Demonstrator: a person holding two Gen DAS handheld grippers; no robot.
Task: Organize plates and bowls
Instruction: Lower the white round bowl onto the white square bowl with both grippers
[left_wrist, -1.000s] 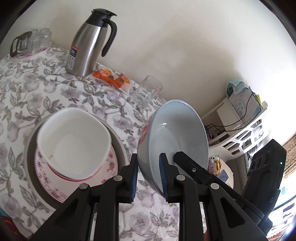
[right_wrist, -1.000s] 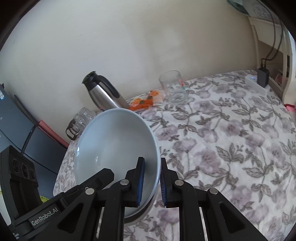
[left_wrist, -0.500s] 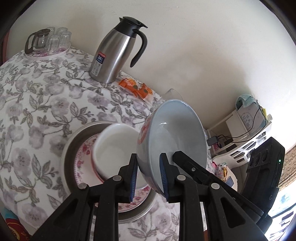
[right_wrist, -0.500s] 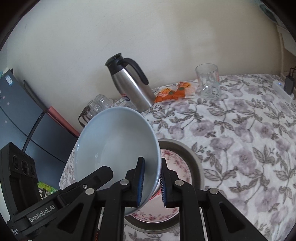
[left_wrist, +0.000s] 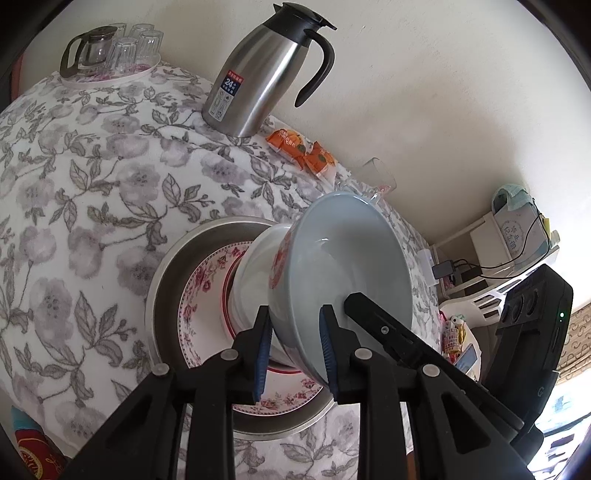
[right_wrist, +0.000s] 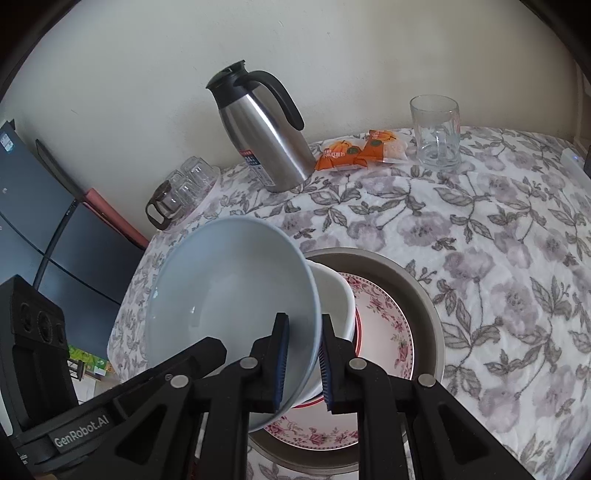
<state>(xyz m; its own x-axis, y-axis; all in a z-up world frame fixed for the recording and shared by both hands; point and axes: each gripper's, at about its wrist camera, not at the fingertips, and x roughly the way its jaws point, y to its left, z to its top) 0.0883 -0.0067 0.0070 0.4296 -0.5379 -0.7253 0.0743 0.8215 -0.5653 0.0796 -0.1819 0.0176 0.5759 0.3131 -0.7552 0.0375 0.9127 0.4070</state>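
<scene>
Left wrist view: left gripper (left_wrist: 293, 349) clamps the near rim of a pale blue ceramic bowl (left_wrist: 354, 266).
Right wrist view: right gripper (right_wrist: 302, 363) pinches the same bowl's opposite rim.
Bowl position: tilted over a white square bowl (right_wrist: 334, 295).
Stack: white bowl on floral pink-rimmed plate (right_wrist: 384, 325), inside grey round tray (right_wrist: 421, 299).
Far: steel thermos jug (right_wrist: 262, 136), clear glass mug (right_wrist: 436, 133).

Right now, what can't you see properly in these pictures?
- Left wrist view: the white square bowl's inside, hidden behind the pale blue round bowl.
- Right wrist view: the floral plate's left half, behind both bowls.
- Both views: whether the blue bowl touches the white one.
</scene>
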